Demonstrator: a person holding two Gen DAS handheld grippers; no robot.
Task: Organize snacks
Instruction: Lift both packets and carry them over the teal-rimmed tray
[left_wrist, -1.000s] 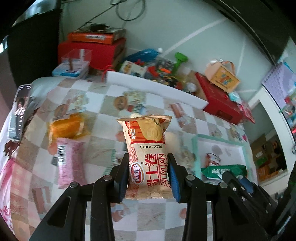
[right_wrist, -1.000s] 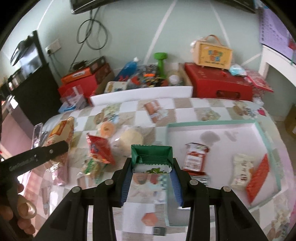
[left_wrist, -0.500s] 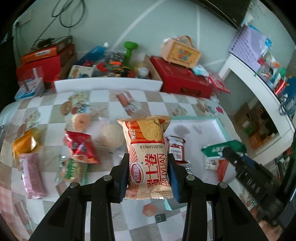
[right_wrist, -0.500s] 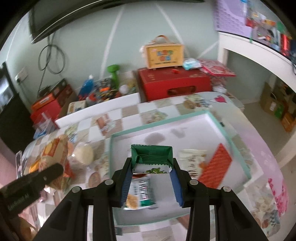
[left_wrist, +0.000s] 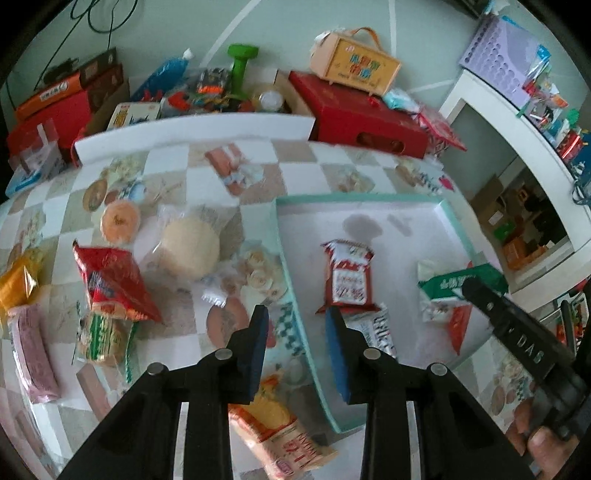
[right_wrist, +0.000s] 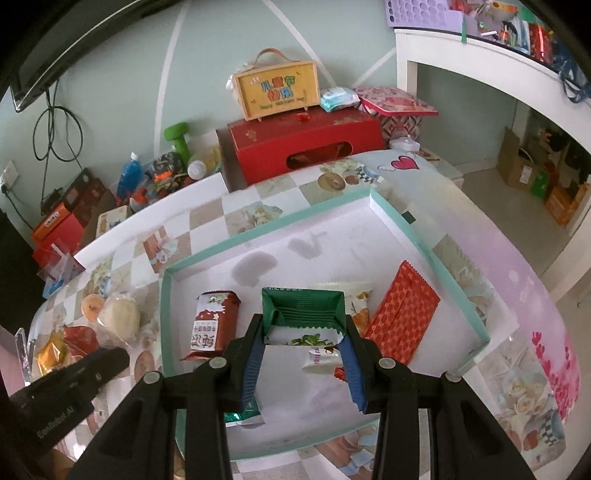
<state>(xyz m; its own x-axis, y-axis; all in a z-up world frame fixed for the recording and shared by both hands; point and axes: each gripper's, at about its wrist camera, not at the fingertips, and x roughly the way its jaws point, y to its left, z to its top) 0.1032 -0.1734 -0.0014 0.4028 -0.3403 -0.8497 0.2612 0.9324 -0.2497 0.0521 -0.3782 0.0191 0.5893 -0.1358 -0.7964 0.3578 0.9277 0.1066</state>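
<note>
My left gripper (left_wrist: 297, 325) is open and empty above the left rim of the teal-edged white tray (left_wrist: 295, 280). The orange egg-roll packet (left_wrist: 280, 432) lies below it, outside the tray's near left corner. My right gripper (right_wrist: 304, 343) is shut on a green-and-white snack packet (right_wrist: 303, 314) and holds it over the tray (right_wrist: 332, 214). In the tray lie a red-brown packet (right_wrist: 214, 325), a cream packet (right_wrist: 354, 299) and a red patterned packet (right_wrist: 404, 314). The right gripper also shows in the left wrist view (left_wrist: 476, 288).
Loose snacks lie on the checked cloth left of the tray: a red packet (left_wrist: 110, 280), a round bun (left_wrist: 190, 247), a green packet (left_wrist: 103, 334), a pink bar (left_wrist: 33, 354), a yellow one (left_wrist: 18, 277). Red boxes (right_wrist: 306, 142) and clutter line the far edge.
My left gripper has opened and the egg-roll packet has dropped beside the tray's near corner. My right gripper has moved further over the tray with the green packet still in it.
</note>
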